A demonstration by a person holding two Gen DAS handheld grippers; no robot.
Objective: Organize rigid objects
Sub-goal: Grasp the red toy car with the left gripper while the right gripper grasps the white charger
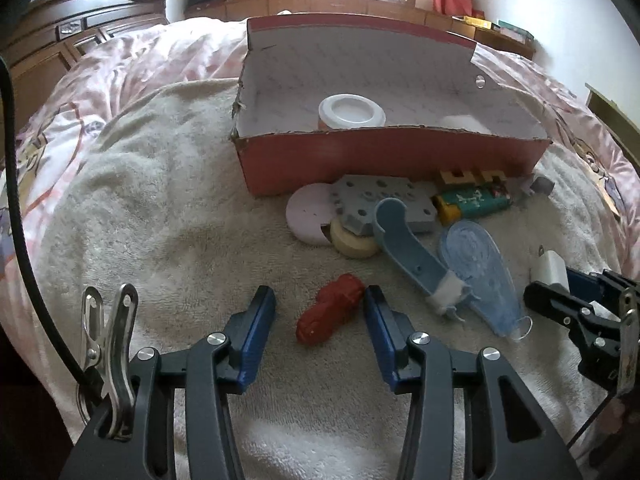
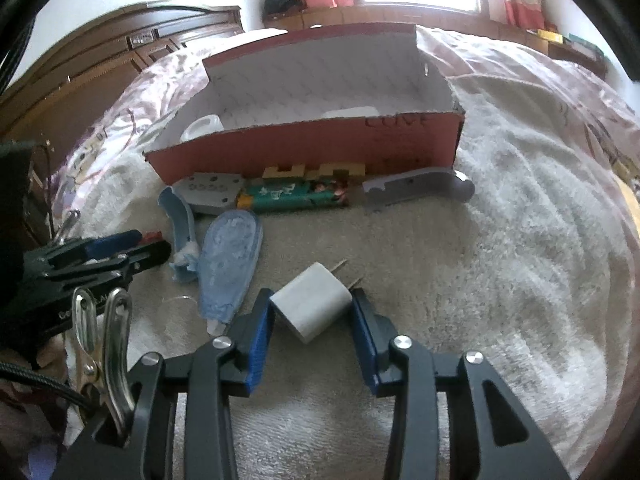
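My left gripper [image 1: 320,300] is open around a red ribbed plastic piece [image 1: 332,314] lying on the towel; its right pad touches the piece. My right gripper [image 2: 313,304] is shut on a white plug charger [image 2: 312,306], prongs pointing away. In the left wrist view the charger [image 1: 550,270] shows at the right. A red cardboard box [image 1: 384,156] stands ahead, holding a white round lid [image 1: 350,112] and another white item [image 1: 464,124]. In front of the box lie a grey holed plate [image 1: 384,200], a lilac disc [image 1: 306,214], a tape roll [image 1: 354,242], a blue curved bracket [image 1: 408,248], a clear blue case [image 1: 480,268] and a green pack [image 1: 472,200].
Everything rests on a beige towel [image 1: 180,220] over a pink quilt [image 1: 132,64]. A wooden puzzle piece [image 2: 312,170] and a grey bar [image 2: 416,190] lie against the box front. A dark wooden headboard [image 1: 60,40] is at the far left, a window sill behind.
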